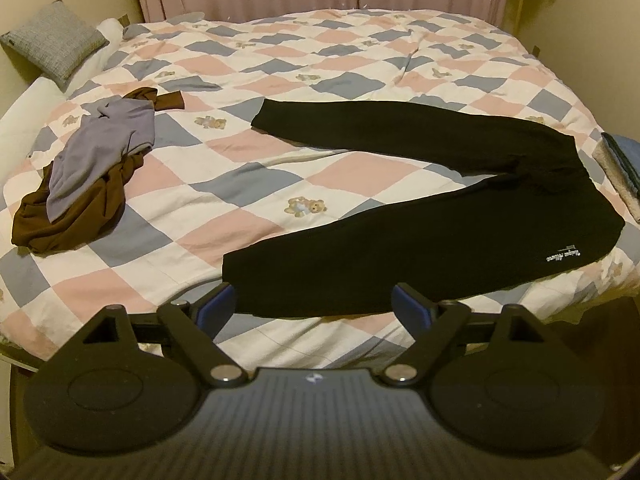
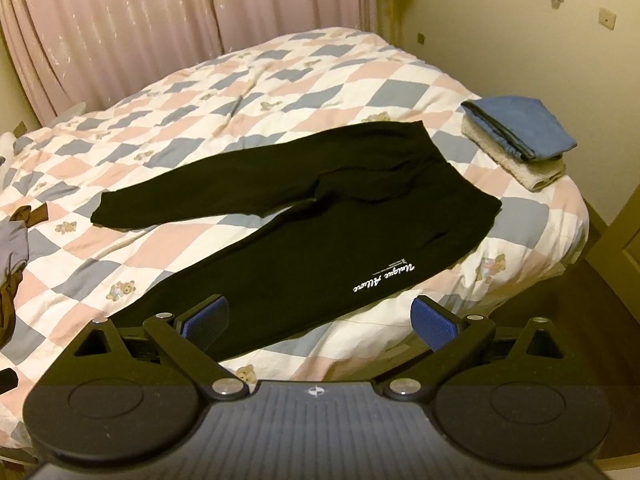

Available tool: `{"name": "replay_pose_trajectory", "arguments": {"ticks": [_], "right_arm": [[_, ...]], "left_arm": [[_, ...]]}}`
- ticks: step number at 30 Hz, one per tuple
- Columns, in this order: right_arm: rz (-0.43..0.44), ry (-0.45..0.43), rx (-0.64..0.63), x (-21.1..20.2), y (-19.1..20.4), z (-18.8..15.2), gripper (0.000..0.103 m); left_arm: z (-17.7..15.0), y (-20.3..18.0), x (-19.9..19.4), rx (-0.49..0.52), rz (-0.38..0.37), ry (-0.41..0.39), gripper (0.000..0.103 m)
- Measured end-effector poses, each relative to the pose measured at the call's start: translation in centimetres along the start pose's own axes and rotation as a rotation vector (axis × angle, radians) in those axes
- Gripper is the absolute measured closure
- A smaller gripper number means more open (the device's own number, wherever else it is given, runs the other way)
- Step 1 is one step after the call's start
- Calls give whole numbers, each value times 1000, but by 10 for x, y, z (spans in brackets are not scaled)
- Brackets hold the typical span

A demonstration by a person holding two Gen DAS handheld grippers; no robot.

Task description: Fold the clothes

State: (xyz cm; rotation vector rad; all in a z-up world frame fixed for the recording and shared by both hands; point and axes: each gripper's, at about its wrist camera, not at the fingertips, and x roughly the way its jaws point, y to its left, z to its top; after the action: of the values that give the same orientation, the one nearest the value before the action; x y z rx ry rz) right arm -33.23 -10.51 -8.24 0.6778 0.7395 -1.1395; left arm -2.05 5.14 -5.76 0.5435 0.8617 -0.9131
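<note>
Fingers of both grippers (image 1: pixel 310 300) (image 2: pixel 320 316) are spread wide, empty; trousers (image 1: pixel 420 216) lie crosswise ahead, hems left, waist right.

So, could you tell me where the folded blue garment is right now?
In the right wrist view, the folded blue garment tops a cream folded item at the bed's right edge, beyond the black trousers.

Checkered-quilt bed (image 1: pixel 248 184) against pink curtains (image 2: pixel 120 28), cream walls (image 2: pixel 520 4), wooden floor (image 2: pixel 580 320), dim yellowish light.
</note>
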Motion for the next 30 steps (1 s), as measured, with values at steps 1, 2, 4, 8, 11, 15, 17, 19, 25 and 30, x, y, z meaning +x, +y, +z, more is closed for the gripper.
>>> {"name": "replay_pose_trajectory", "arguments": {"ticks": [1,2,4,8,11,15,17,19,25,30], "right_arm": [[0,5,-2,3,0,2,3],[1,9,-3,6,0,4,3],[-3,17,1,14,-4,11,3],[-20,35,12,33,-18,28,3],[-3,45,16,53,-35,51,3],[30,59,19,81,-58,84,3],[46,66,21,95,-70,101,5],[66,89,22,115,-83,122,7],[101,158,-35,175,-116,186,6],[128,209,-101,223,-140,236,5]], "left_arm": [[1,1,3,-2,0,3,19],[3,1,6,-5,1,7,19],[8,2,14,-12,3,14,19],[19,-2,27,-3,5,12,18],[31,-8,41,-10,5,14,18],[54,-20,60,-19,14,7,18],[69,-28,70,-24,22,4,18],[87,-36,81,-30,28,2,18],[143,-70,123,-51,38,21,18],[181,-107,157,-54,-19,2,18]]}}
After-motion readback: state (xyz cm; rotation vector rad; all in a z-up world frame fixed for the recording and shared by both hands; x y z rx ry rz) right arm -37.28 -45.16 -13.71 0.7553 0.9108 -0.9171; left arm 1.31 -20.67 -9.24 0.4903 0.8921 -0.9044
